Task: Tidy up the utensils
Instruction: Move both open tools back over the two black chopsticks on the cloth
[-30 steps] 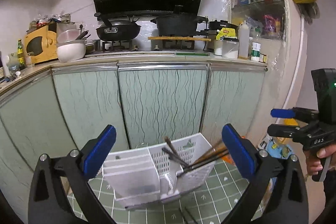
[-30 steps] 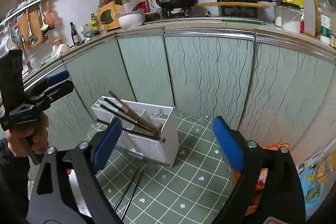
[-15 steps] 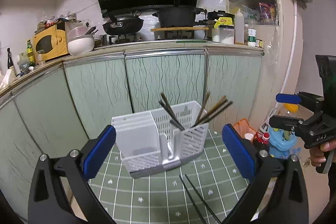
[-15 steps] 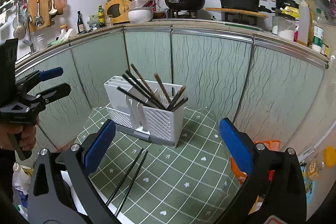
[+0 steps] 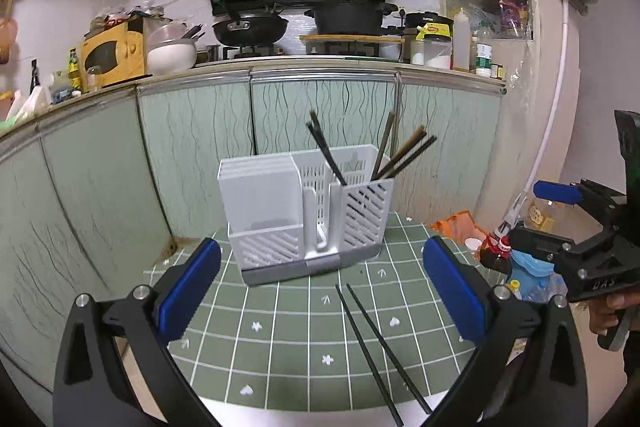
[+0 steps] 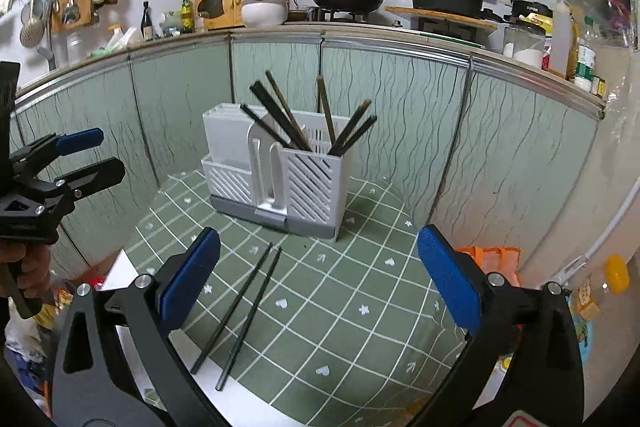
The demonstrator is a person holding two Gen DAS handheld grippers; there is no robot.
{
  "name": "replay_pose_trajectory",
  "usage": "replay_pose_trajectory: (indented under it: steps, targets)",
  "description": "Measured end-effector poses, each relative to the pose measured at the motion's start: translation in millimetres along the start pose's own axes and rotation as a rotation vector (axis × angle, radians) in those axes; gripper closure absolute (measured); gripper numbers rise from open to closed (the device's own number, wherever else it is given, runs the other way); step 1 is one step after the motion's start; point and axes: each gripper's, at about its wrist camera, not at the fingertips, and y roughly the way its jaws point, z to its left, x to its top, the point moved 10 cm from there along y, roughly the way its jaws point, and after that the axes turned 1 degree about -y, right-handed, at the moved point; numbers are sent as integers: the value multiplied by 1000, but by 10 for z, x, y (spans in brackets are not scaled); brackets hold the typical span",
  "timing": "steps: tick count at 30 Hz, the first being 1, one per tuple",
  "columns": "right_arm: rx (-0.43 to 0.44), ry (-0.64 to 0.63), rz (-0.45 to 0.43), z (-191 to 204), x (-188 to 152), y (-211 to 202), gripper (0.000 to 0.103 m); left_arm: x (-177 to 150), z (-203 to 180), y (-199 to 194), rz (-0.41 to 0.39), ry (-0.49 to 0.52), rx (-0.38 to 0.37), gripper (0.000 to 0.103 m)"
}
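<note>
Black chopsticks (image 5: 380,349) lie between the open left tongs (image 5: 320,287), untouched.

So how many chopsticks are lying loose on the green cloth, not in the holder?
2. The two black chopsticks lie side by side on the green cloth, in front of the white holder. None seem hidden.

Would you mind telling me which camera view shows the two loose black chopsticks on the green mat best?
The right wrist view: the loose chopsticks lie whole, side by side, between the open fingers. In the left wrist view the same pair is also visible, but its near ends run close to the frame's bottom edge.
</note>
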Motion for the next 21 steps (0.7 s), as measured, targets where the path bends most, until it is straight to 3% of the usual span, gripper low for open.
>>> replay_pose_trajectory:
  steps: [7, 14, 21]
  targets:
    - [-29, -1, 16, 126, -312, -19, 8, -440, -11, 23, 39, -21, 23, 4]
    - [-23, 30, 24, 185, -609, 36, 8, -866, 2, 68, 65, 17, 108, 4]
    - [-30, 41, 68, 272, -986, 192, 8, -1279, -23, 127, 118, 19, 109, 4]
